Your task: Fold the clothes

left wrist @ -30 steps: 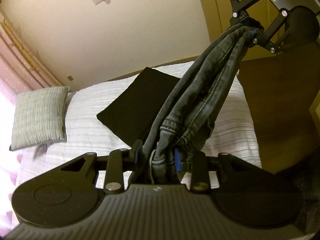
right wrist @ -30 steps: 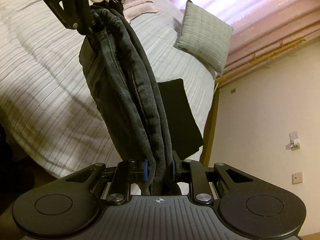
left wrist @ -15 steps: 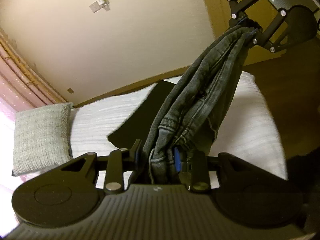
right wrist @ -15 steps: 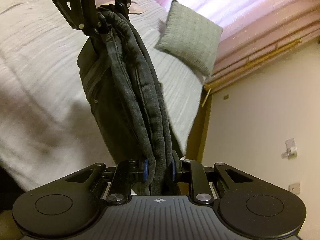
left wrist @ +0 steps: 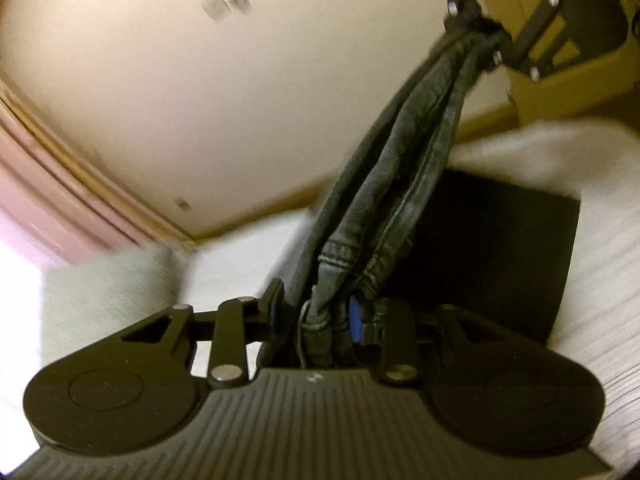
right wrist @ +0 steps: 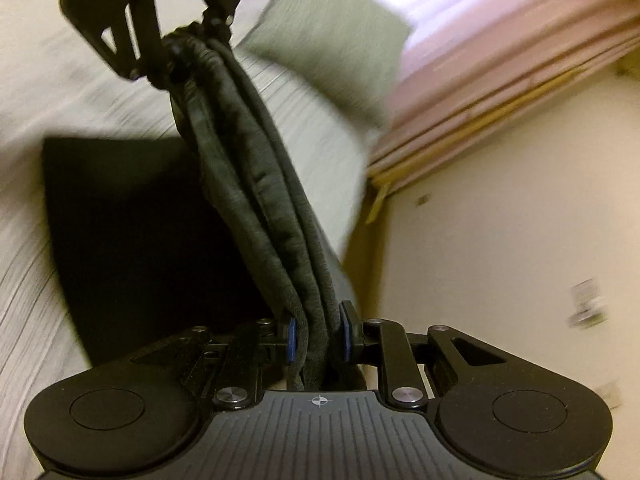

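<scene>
In the left wrist view, the left claw (left wrist: 316, 314) is clamped on one end of a pair of dark grey jeans (left wrist: 400, 184), the hemmed, stitched edges bunched thickly between its blue pads (left wrist: 354, 317); the folded denim runs up and away to the far right, where the right claw (left wrist: 478, 42) pinches its other end. The jeans hang in the air between the two claws, clear of the bed (left wrist: 600, 248) ahead and below, and just beyond the left claw lies a flat black folded garment (left wrist: 500, 248) on the striped cover, with a pale cushion (left wrist: 108, 292) off to the left. In the right wrist view, the right claw (right wrist: 318, 338) grips several stacked layers tight between its pads (right wrist: 346, 337), and the bundle stretches forward to the left claw (right wrist: 188, 46) at the far end; the black garment (right wrist: 132, 236) sits under and to the left of the span, the cushion (right wrist: 332, 52) farther off. Denim like this likely handles heavy and fairly stiff for cloth, thick at seams and hems, so it should hold a crease but sag in the middle. The layers could slide apart, so the ends, pinched through all layers, look like the soundest hold.
</scene>
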